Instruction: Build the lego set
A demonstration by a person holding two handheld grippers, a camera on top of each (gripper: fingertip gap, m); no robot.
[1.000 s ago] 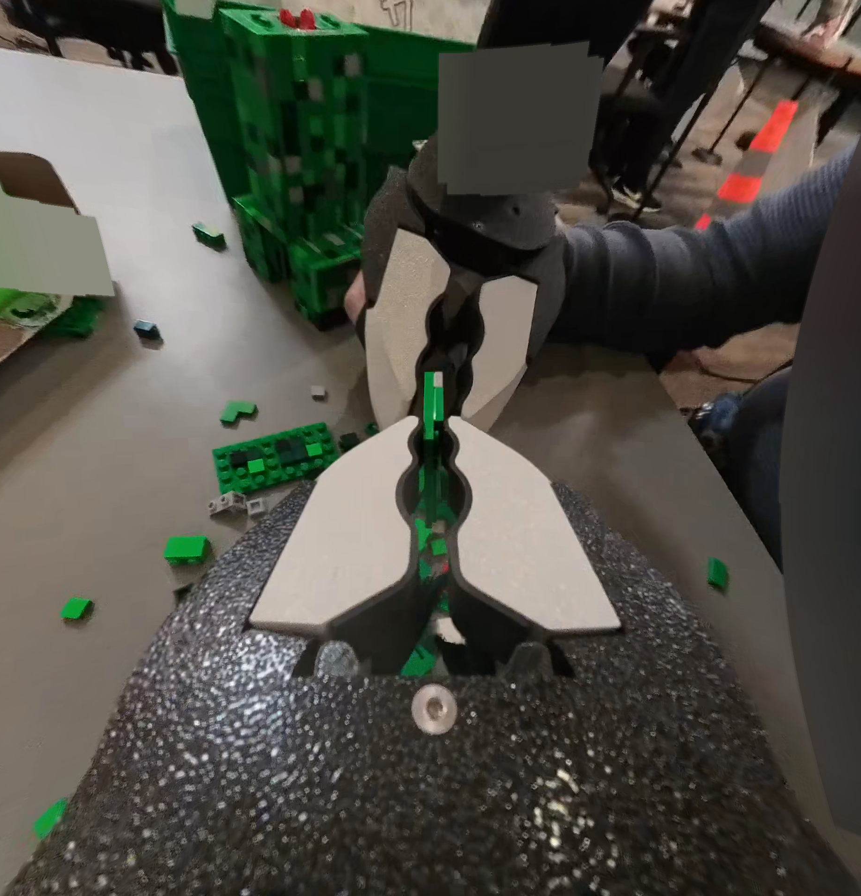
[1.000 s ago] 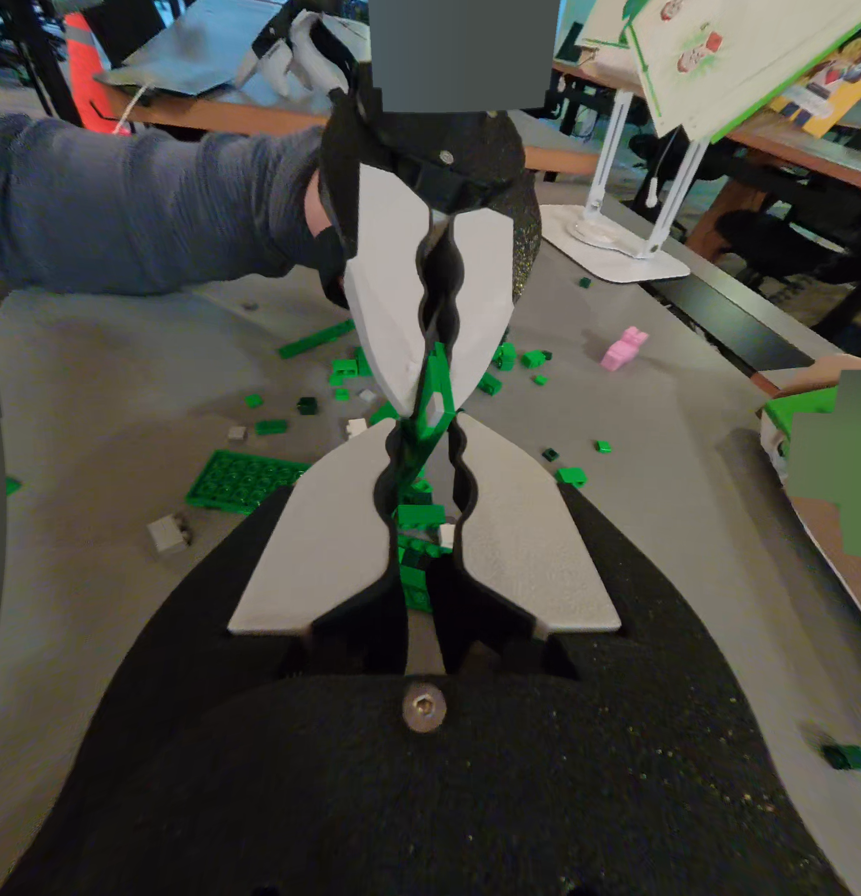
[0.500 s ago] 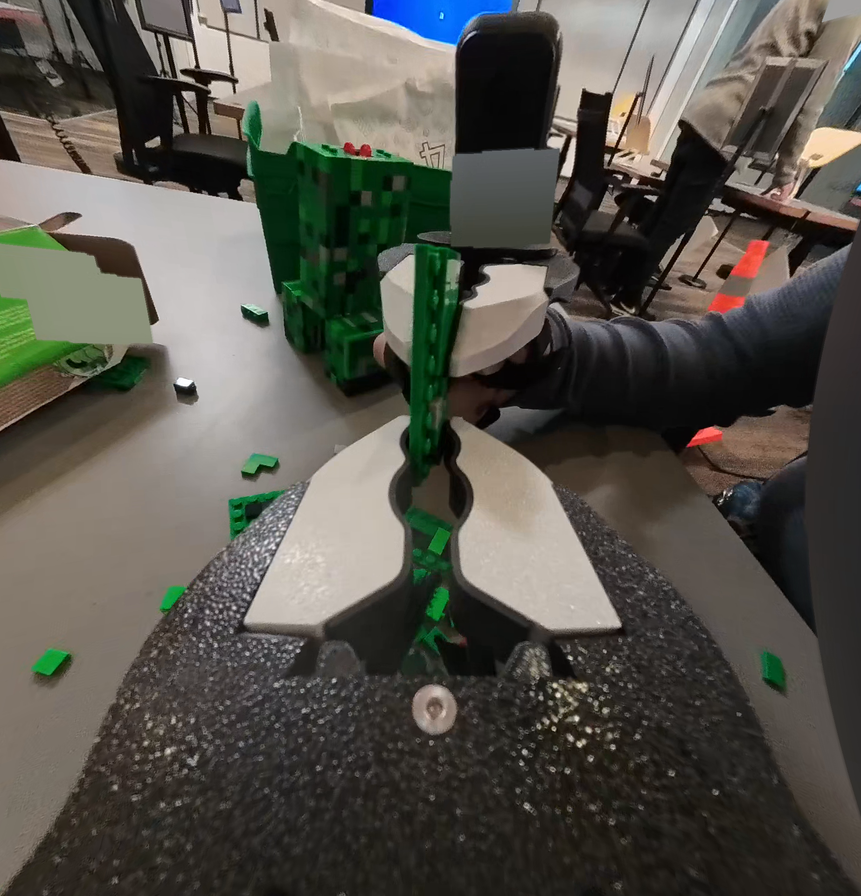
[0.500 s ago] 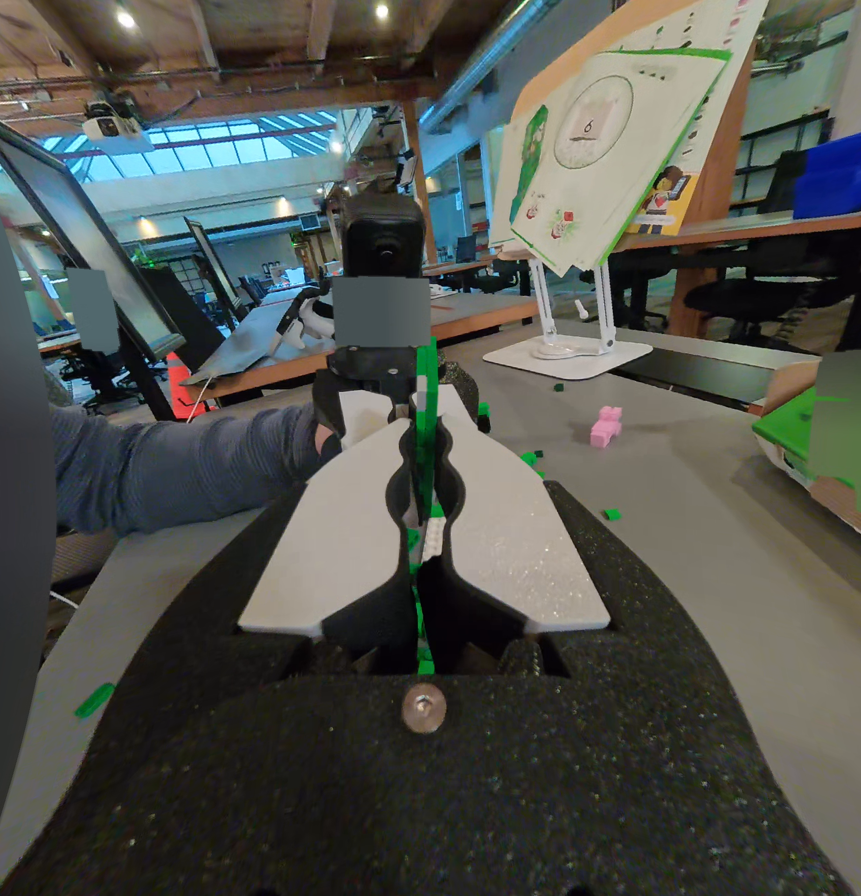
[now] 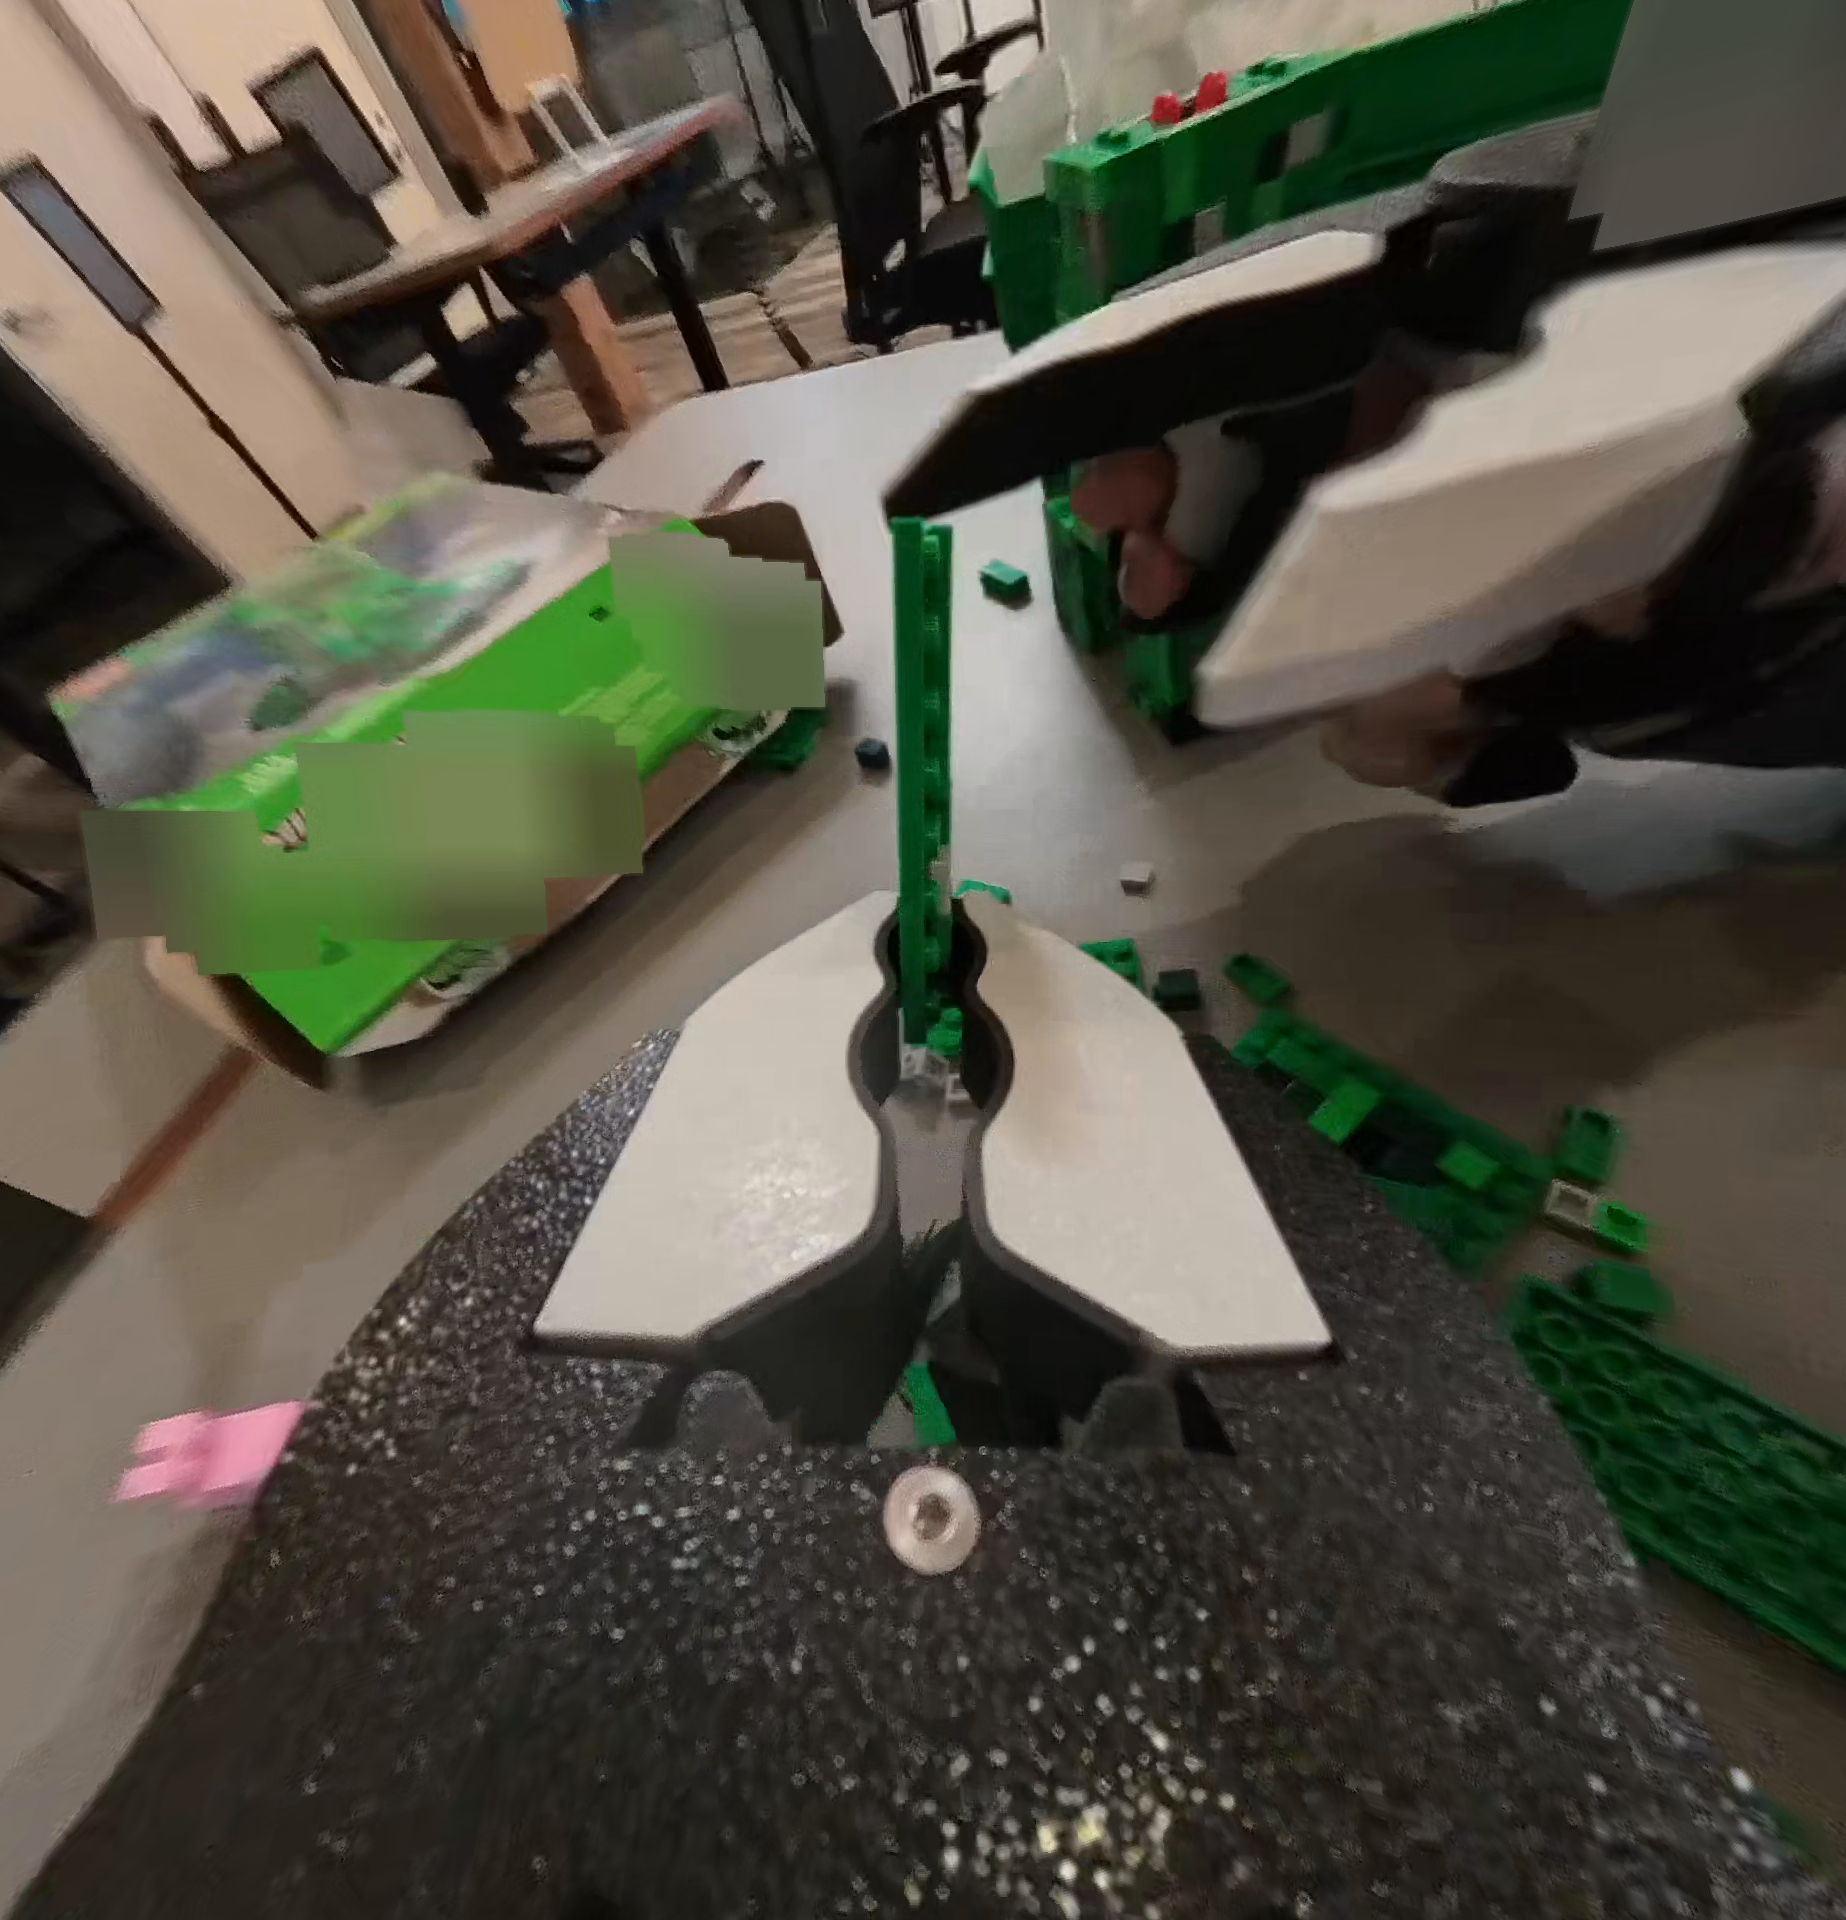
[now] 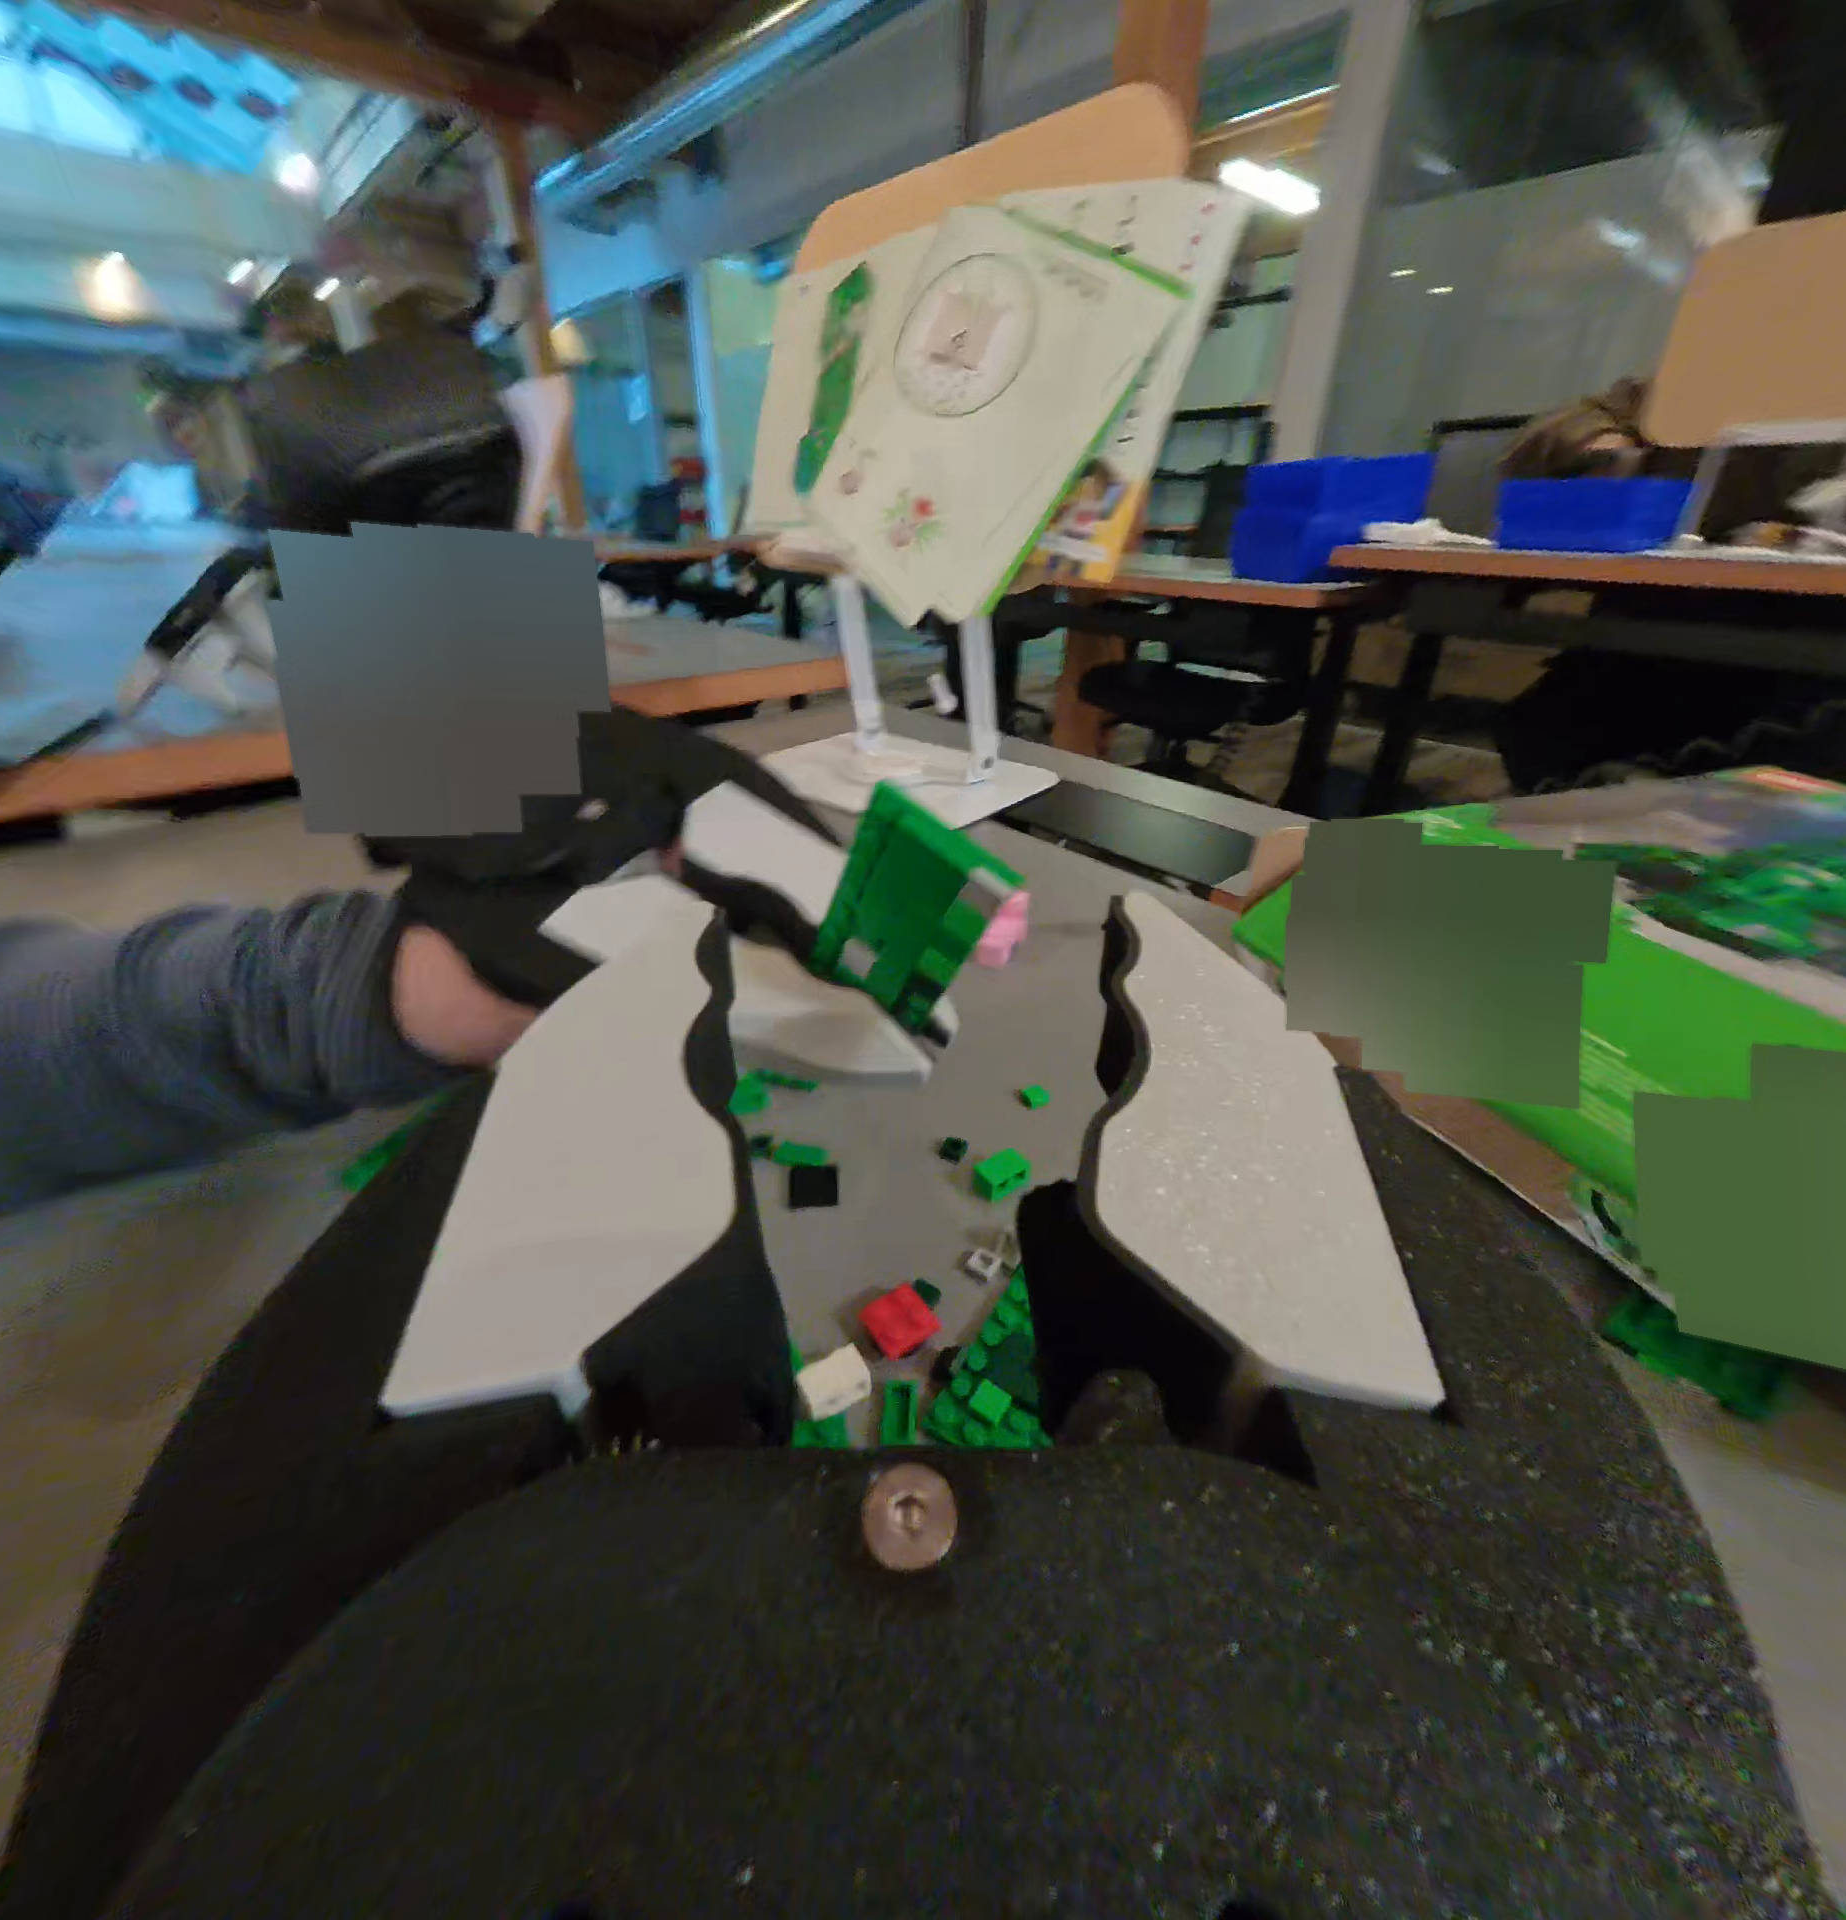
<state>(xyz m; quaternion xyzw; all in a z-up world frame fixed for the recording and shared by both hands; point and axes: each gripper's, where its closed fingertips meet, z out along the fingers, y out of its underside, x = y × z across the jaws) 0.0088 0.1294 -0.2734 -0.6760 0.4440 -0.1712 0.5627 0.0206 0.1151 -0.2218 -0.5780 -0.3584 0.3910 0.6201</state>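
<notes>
The green lego plate (image 5: 924, 769) is clamped edge-on in the left gripper (image 5: 934, 925); its flat face (image 6: 903, 914) is revealed only by the right wrist view. The right gripper (image 6: 914, 935) is spread apart, empty. Loose bricks (image 6: 1002, 1174) are scattered on the grey surface (image 5: 1106, 748), with a green box (image 5: 399, 665) and an instruction booklet (image 6: 960, 416) beyond.

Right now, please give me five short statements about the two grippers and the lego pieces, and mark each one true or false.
1. The left gripper is shut on the green plate assembly. True.
2. The right gripper also grips that assembly. False: its fingers are wide apart and hold nothing.
3. A red brick lies on the table between the right gripper's fingers. True.
4. The pink lego piece sits on top of the green box. False: it lies on the table.
5. The instruction booklet lies flat on the table. False: it is propped on a white stand.
</notes>
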